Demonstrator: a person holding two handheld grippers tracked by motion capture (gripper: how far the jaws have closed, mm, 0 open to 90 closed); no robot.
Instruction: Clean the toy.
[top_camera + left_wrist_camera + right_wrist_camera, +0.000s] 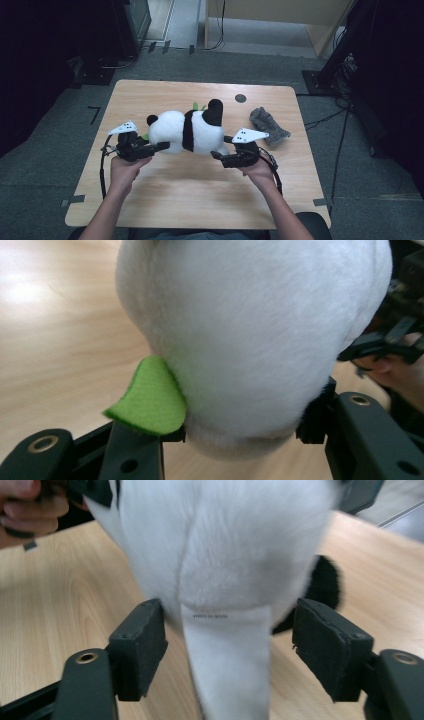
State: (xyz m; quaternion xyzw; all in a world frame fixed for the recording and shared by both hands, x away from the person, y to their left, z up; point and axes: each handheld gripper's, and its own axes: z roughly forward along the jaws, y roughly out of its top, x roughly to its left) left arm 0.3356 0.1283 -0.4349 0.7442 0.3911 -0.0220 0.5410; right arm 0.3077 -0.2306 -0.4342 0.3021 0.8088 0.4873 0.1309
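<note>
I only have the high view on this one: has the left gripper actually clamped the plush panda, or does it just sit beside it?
Observer: Clamped, going by the left gripper view. The panda bulges between the jaws of the left gripper, pressed in from both sides.
Operator: And the green bit by its head?
Observer: A green felt leaf, lying over one of those jaws.
Operator: Does the right gripper hold it too?
Observer: It looks open. The right gripper straddles the toy's sewn white label, and table shows between the fur and one of its pads.
</note>
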